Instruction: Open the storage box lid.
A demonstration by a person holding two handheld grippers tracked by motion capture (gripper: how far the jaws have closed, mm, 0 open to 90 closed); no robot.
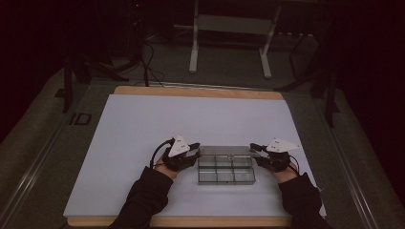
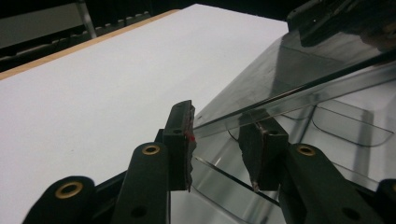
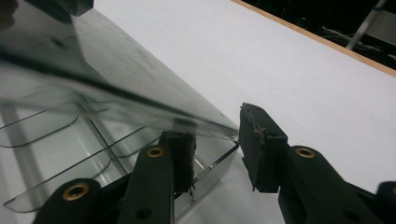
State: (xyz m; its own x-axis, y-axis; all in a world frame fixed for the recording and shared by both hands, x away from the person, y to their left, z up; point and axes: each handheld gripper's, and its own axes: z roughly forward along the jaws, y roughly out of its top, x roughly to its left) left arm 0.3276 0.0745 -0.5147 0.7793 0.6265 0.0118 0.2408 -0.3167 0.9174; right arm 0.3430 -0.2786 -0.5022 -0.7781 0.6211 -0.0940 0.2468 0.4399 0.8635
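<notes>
high view: both grippers — left gripper [image 1: 195, 153], right gripper [image 1: 254, 149] — spread astride the clear box [image 1: 226, 170]'s lid [image 1: 225, 150], seemingly unpinched; uneven closing could twist it.

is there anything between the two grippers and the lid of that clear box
Nothing visible. The left gripper and the right gripper each have their jaws straddling an end of the raised lid of the clear compartment box, right at its edge; the white table around is bare.

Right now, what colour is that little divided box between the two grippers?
The divided box is clear, smoke-grey plastic, its lid see-through too; the left gripper view shows it best.
</notes>
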